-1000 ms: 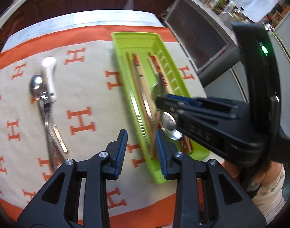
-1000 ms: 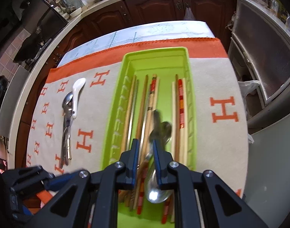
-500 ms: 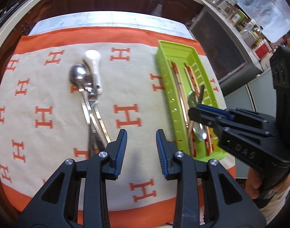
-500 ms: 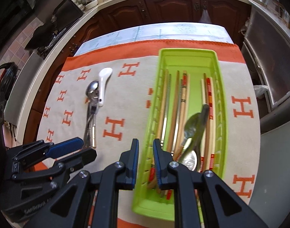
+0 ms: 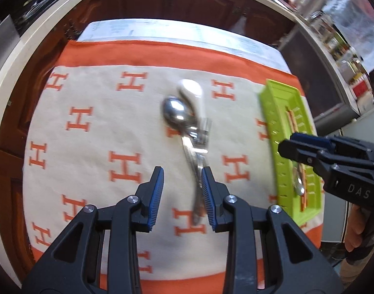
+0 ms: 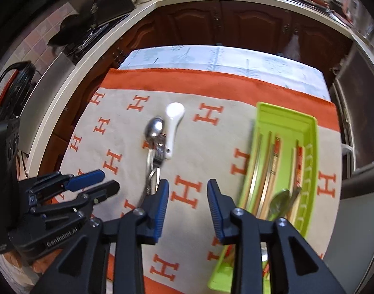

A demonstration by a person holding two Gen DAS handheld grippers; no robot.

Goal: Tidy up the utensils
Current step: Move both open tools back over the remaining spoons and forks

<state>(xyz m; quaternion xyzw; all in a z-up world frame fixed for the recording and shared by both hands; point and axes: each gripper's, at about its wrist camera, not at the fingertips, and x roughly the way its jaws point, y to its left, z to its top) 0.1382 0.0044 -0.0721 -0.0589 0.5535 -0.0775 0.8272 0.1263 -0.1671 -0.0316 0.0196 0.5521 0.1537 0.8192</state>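
Fingers (image 5: 207, 191) of the left gripper (image 5: 182, 197) partly spread, empty, hovering over the handles of the loose utensils (image 5: 192, 132). Right gripper (image 6: 188, 208) opening, nothing between its fingers (image 6: 216, 207). Metal spoon (image 6: 154, 127), fork (image 5: 203, 132) and white ceramic spoon (image 6: 173, 127) piled at 12 o'clock on the orange H-patterned cloth (image 6: 128, 112) over the table (image 6: 236, 58). Green tray (image 6: 311, 147) of chopsticks (image 6: 262, 169) and a spoon (image 6: 280, 204) at 2 o'clock.

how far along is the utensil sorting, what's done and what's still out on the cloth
Done: chopsticks and a metal spoon lie in the green tray. In hand: nothing; the left claw is open and empty, and the right claw is opening and empty. Left: a white spoon, a steel spoon and other metal cutlery piled on the cloth.
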